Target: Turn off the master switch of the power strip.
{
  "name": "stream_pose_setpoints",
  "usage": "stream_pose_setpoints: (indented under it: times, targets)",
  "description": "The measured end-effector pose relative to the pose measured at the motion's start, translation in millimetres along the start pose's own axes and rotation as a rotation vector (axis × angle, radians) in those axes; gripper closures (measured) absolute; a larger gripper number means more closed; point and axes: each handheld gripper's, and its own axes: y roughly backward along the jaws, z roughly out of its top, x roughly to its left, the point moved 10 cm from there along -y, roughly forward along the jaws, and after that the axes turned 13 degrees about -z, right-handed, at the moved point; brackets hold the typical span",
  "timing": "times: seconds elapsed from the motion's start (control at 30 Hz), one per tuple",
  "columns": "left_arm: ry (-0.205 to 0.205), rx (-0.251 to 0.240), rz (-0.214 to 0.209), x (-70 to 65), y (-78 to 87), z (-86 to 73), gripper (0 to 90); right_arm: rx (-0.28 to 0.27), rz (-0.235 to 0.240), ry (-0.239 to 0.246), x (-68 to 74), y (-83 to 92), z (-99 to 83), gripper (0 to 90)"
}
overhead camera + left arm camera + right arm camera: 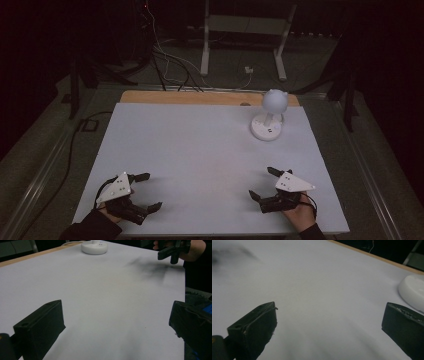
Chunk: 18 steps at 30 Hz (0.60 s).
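Now | left gripper (148, 190) jaws apart | right gripper (263, 183) jaws apart | round-headed white lamp (270, 114) on matte table (200, 150)

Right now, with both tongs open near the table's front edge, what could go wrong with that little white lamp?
1. The lamp has a big round head on a thin stem, so a push high up could tip it.
2. It stands near the table's far right corner; a shove might slide it off.
3. The right tongs are nearer; the left tongs would need a long reach across.
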Motion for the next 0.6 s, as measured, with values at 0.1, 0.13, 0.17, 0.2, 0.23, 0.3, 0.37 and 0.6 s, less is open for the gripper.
stream_pose_setpoints:
  times: [0.1,0.13,0.17,0.2,0.23,0.3,0.37,0.6]
  targets:
    - [0.001,-0.005,-0.001,-0.1,0.2,0.6,0.4,0.006,-0.009,0.036,1.5,-0.3,-0.2,0.0]
    - [0.002,-0.006,-0.001,-0.2,0.3,0.8,0.4,0.007,-0.006,0.033,2.3,0.0,0.1,0.0]
    - [0.001,-0.005,0.000,-0.3,0.4,0.7,0.4,0.008,-0.003,0.029,2.9,0.2,0.2,0.0]
    - [0.001,-0.004,-0.001,-0.3,0.4,0.5,0.4,0.010,-0.003,0.030,3.0,0.0,-0.1,0.0]
    - [0.000,-0.004,-0.002,-0.3,0.6,0.7,0.4,0.014,-0.001,0.032,3.3,-0.3,-0.5,0.0]
    - [0.002,-0.008,-0.003,-0.3,0.7,1.2,0.4,0.023,0.007,0.022,4.4,-0.9,-1.6,0.0]
    - [0.004,-0.007,-0.002,-0.2,0.7,1.0,0.4,0.032,0.012,0.018,5.0,-1.8,-2.6,0.0]
    - [0.005,-0.003,0.003,0.6,0.7,0.3,0.4,0.069,0.036,0.028,11.1,-3.4,-4.1,0.0]
